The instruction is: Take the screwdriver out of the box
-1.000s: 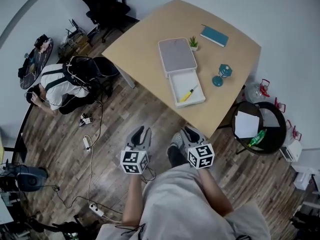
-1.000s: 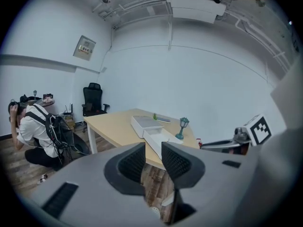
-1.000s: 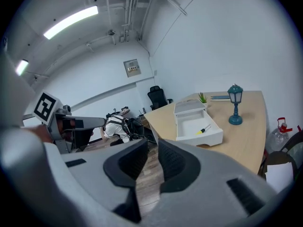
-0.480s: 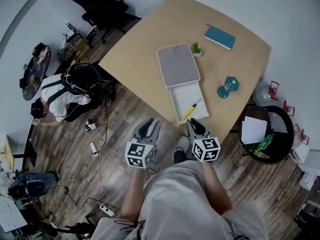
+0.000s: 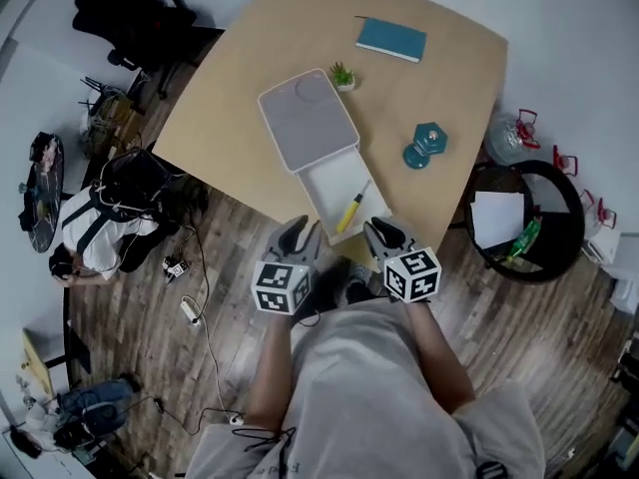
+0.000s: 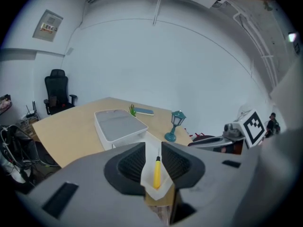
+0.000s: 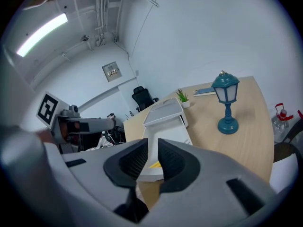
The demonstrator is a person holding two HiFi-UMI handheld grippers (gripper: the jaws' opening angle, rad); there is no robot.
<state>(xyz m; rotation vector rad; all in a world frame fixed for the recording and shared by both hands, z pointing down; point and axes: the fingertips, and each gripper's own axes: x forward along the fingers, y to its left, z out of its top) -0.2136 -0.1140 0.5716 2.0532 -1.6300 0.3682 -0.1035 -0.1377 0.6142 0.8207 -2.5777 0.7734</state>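
A white box with a grey lid (image 5: 308, 120) stands on the wooden table (image 5: 459, 88), its drawer (image 5: 321, 181) pulled out toward me. A yellow screwdriver (image 5: 349, 211) lies loose in the drawer. My left gripper (image 5: 300, 236) hovers just off the drawer's near left corner, jaws slightly apart and empty. My right gripper (image 5: 383, 234) hangs at the near right corner, jaws a narrow gap apart, also empty. Through the left gripper (image 6: 153, 148) I see the screwdriver (image 6: 156, 173) straight ahead. Through the right gripper (image 7: 153, 143) only a yellow bit of the screwdriver (image 7: 155, 164) shows.
A teal lamp (image 5: 424, 146) stands right of the drawer; a teal book (image 5: 390, 39) and a small plant (image 5: 343, 75) sit farther back. A black round stool with paper (image 5: 519, 223) is right of the table. A person (image 5: 95, 228) crouches at left among floor cables (image 5: 190, 307).
Both grippers have come forward from over the floor to the table's near edge, and now sit at the open drawer's front corners. The screwdriver has not moved.
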